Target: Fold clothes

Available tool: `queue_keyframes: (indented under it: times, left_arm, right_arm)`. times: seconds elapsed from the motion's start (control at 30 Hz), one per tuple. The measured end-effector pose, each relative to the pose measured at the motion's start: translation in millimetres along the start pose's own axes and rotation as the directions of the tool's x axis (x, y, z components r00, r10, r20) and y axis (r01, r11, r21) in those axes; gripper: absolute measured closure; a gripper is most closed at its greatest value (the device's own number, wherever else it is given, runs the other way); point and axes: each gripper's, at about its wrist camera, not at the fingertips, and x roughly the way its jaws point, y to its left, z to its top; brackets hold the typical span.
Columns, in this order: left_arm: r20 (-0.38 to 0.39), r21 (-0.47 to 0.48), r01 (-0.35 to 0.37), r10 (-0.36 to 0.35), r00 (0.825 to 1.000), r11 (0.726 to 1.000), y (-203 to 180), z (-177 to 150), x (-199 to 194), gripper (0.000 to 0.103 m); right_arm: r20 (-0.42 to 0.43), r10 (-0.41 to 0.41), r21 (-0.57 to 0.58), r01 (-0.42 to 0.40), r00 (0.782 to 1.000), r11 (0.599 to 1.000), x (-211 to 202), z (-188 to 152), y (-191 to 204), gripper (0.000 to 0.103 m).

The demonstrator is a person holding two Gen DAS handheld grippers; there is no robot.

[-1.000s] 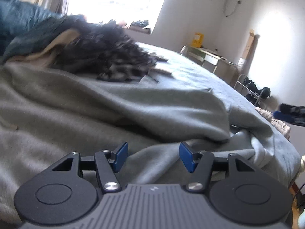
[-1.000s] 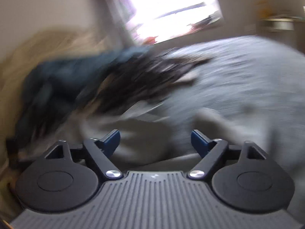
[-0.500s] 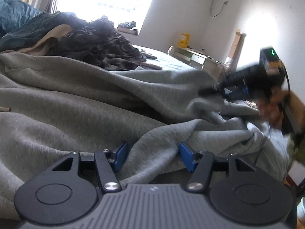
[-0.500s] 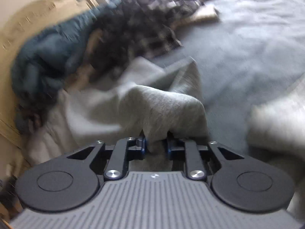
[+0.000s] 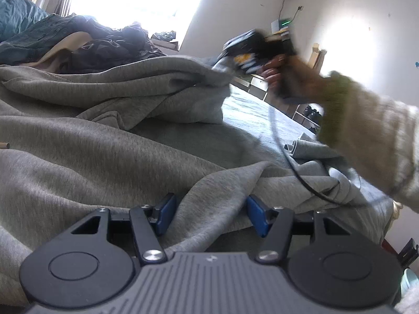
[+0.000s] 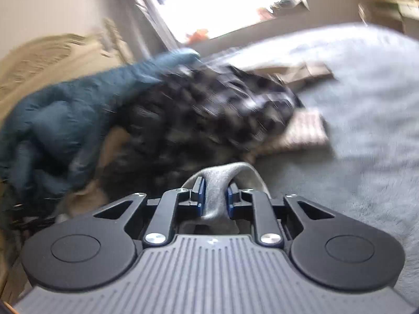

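A big grey sweatshirt [image 5: 110,151] lies rumpled across the bed. My left gripper [image 5: 209,213] is open low over it, with a ridge of the grey cloth lying between its blue pads [image 5: 258,216]. My right gripper [image 6: 215,196] is shut on a fold of the same grey sweatshirt [image 6: 218,178]. In the left wrist view that right gripper [image 5: 243,49] shows blurred at upper right, held by a person's hand and sleeve [image 5: 366,130], lifting a corner of the cloth above the bed.
A heap of other clothes sits at the bed's head: a teal garment [image 6: 60,120], a dark checked one [image 6: 209,115] and a tan one [image 5: 65,47]. A blue-grey bedspread [image 6: 366,104] covers the bed. A desk and shoe rack [image 5: 309,115] stand by the far wall.
My right gripper closed on a fold of the grey sweatshirt and has raised it up and leftward. My left gripper has dropped lower, so cloth now lies between its open pads.
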Motion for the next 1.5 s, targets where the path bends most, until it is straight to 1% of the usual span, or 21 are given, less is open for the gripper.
queue_keyframes:
  times: [0.1,0.13,0.17,0.2,0.27,0.33,0.47,0.53,0.6,0.73,0.83,0.87,0.9,0.93,0.97,1.0,1.07,1.17,1.27,1.37,1.5]
  left_arm:
    - [-0.004,0.004,0.001,-0.001,1.000,1.000,1,0,-1,0.042]
    - [-0.006,0.005,-0.001,0.001,1.000,1.000,1,0,-1,0.042]
    - [-0.008,0.003,-0.002,0.002,1.000,1.000,0,1,0,0.042]
    - [-0.010,0.000,-0.004,0.004,1.000,1.000,1,2,0,0.042]
    - [-0.012,-0.011,-0.006,0.006,1.000,1.000,1,3,0,0.042]
    - [-0.013,-0.023,-0.009,0.009,1.000,1.000,0,5,0,0.042]
    - [-0.015,-0.049,-0.017,0.017,1.000,0.999,0,8,0,0.042]
    - [-0.018,-0.048,-0.032,0.031,0.999,0.998,-1,9,0,0.043]
    - [-0.021,-0.052,-0.053,0.052,0.998,0.997,-4,10,0,0.044]
    - [-0.037,-0.062,-0.096,0.094,0.995,0.993,-9,12,-1,0.049]
    - [-0.047,-0.050,-0.135,0.132,0.990,0.990,-15,16,-1,0.056]
    - [-0.051,-0.045,-0.145,0.143,0.988,0.988,-17,17,-1,0.057]
    - [-0.052,-0.039,-0.155,0.153,0.987,0.987,-19,18,-1,0.061]
    - [-0.053,-0.035,-0.164,0.162,0.985,0.986,-21,19,-1,0.065]
    - [-0.054,-0.032,-0.172,0.170,0.984,0.985,-23,19,-2,0.067]
    - [-0.052,-0.031,-0.182,0.180,0.982,0.983,-24,20,-2,0.071]
    - [-0.047,-0.031,-0.196,0.195,0.980,0.980,-26,21,-4,0.077]
    - [-0.038,-0.043,-0.197,0.195,0.980,0.979,-25,21,-8,0.081]
    - [-0.032,-0.035,-0.185,0.184,0.982,0.982,-25,20,-13,0.082]
    - [-0.009,-0.051,-0.151,0.151,0.988,0.987,-20,18,-18,0.082]
    - [-0.007,-0.110,-0.119,0.119,0.993,0.987,-12,18,-22,0.084]
  right_arm:
    - [-0.089,-0.039,0.065,0.045,0.995,0.997,36,-2,-24,0.071]
    - [-0.107,-0.041,0.087,0.051,0.993,0.995,40,-3,-31,0.070]
    - [-0.104,-0.027,0.113,0.039,0.994,0.993,32,-5,-36,0.064]
    - [-0.100,-0.019,0.132,0.033,0.995,0.991,21,-6,-40,0.056]
    - [-0.084,-0.033,0.132,0.044,0.996,0.990,-13,-5,-45,0.046]
    - [-0.036,-0.049,0.085,0.052,0.998,0.995,-61,-5,-48,0.043]
    - [0.028,-0.109,0.009,0.109,0.994,0.994,-152,-20,-54,0.023]
    - [-0.026,-0.148,-0.053,0.146,0.989,0.988,-174,-38,-55,0.023]
    - [-0.107,-0.213,-0.175,0.193,0.971,0.966,-176,-65,-51,0.023]
    - [-0.187,-0.351,-0.421,0.248,0.918,0.873,-159,-116,-41,0.023]
    - [-0.158,-0.441,-0.524,0.303,0.884,0.796,-137,-137,-47,0.026]
    - [-0.140,-0.448,-0.524,0.318,0.883,0.790,-135,-137,-52,0.036]
    - [-0.122,-0.455,-0.524,0.332,0.882,0.785,-133,-138,-56,0.050]
    - [-0.104,-0.453,-0.514,0.343,0.885,0.787,-133,-137,-61,0.059]
    - [-0.083,-0.439,-0.484,0.349,0.895,0.802,-140,-133,-65,0.078]
    - [-0.053,-0.428,-0.450,0.361,0.902,0.817,-151,-129,-69,0.091]
    - [0.040,-0.404,-0.372,0.389,0.914,0.843,-184,-121,-74,0.092]
    - [0.195,-0.321,-0.183,0.356,0.927,0.916,-263,-122,-87,0.093]
    - [0.327,-0.287,0.019,0.297,0.900,0.955,-338,-145,-111,0.093]
    - [0.404,-0.298,0.208,0.230,0.865,0.951,-388,-191,-145,0.093]
    - [0.390,-0.378,0.440,0.191,0.839,0.877,-408,-262,-194,0.091]
